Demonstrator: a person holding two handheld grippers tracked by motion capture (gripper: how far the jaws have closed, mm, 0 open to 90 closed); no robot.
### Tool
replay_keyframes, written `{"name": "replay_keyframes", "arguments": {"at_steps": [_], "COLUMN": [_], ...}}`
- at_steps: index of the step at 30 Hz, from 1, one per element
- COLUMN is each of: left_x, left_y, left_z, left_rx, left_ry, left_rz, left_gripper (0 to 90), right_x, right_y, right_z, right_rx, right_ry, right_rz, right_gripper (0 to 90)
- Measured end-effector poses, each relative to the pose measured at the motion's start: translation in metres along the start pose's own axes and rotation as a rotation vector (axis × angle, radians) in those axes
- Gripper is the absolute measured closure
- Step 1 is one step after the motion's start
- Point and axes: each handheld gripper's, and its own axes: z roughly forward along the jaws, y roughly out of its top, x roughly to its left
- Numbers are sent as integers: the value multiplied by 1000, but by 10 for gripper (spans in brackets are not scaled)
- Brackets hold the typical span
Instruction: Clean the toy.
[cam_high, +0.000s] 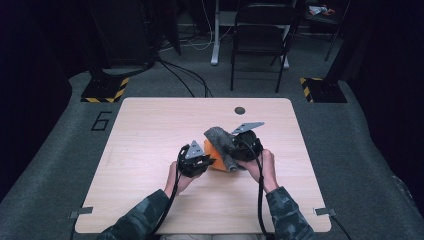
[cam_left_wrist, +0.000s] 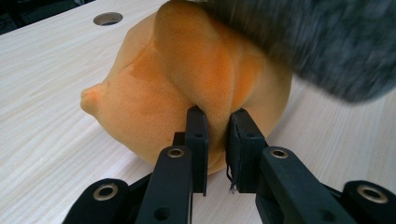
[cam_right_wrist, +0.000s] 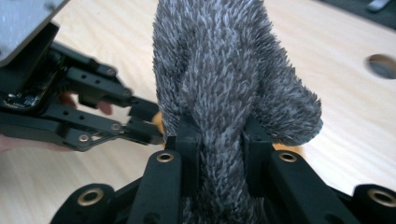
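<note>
Soft orange plush ball-shaped toy (cam_left_wrist: 187, 93) lay on pale wood-grain table (cam_high: 150, 130), near its middle, between my two hands. Fuzzy grey fabric piece (cam_right_wrist: 219, 84) draped over toy's top, raised off it on my right side. My left gripper (cam_left_wrist: 217, 140) pinched fold of orange plush, jaws clamped tight on it. My right gripper (cam_right_wrist: 218, 144) clenched on grey fabric, pile bulging between pads. Round grommet hole (cam_high: 240, 110) sat toward table's far edge, well apart.
</note>
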Motion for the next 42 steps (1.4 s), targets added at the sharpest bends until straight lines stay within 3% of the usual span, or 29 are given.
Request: {"name": "replay_keyframes", "arguments": {"at_steps": [3, 9, 12, 15, 18, 25, 27, 28, 32, 36, 39, 42], "left_x": [-1, 2, 2, 3, 3, 4, 4, 4, 6, 7, 6, 6], "left_y": [-2, -5, -5, -5, -6, -6, -6, -6, -7, -7, -7, -6], "left_z": [3, 5, 5, 5, 6, 5, 6, 6, 5, 4, 5, 5], "left_rx": [22, 24, 28, 24, 20, 26, 20, 16, 18, 19, 8, 11], "left_ry": [12, -3, -1, -3, -2, -1, 1, 1, -9, -2, 2, -2], "left_rz": [26, 24, 31, 26, 24, 28, 31, 28, 22, 22, 20, 28], "left_gripper": [781, 768, 764, 762, 758, 753, 751, 752, 752, 750, 749, 748], "right_x": [2, -9, -19, -27, -38, -64, -70, -71, -78, -72, -59, -42], "right_y": [-6, -13, -19, -23, -30, -52, -58, -60, -64, -54, -36, -20], "right_z": [15, 20, 22, 23, 26, 38, 42, 44, 50, 34, 13, 0], "right_rx": [48, 80, 92, 119, 139, 227, 242, 242, 285, 235, 139, 62], "right_ry": [-51, -126, -110, -146, -136, -180, -153, -162, -187, -213, -192, -136], "right_rz": [-13, -25, 31, 18, 57, 144, 163, 174, 180, 145, 105, 73], "right_gripper": [734, 733, 733, 733, 733, 733, 732, 732, 732, 734, 734, 734]}}
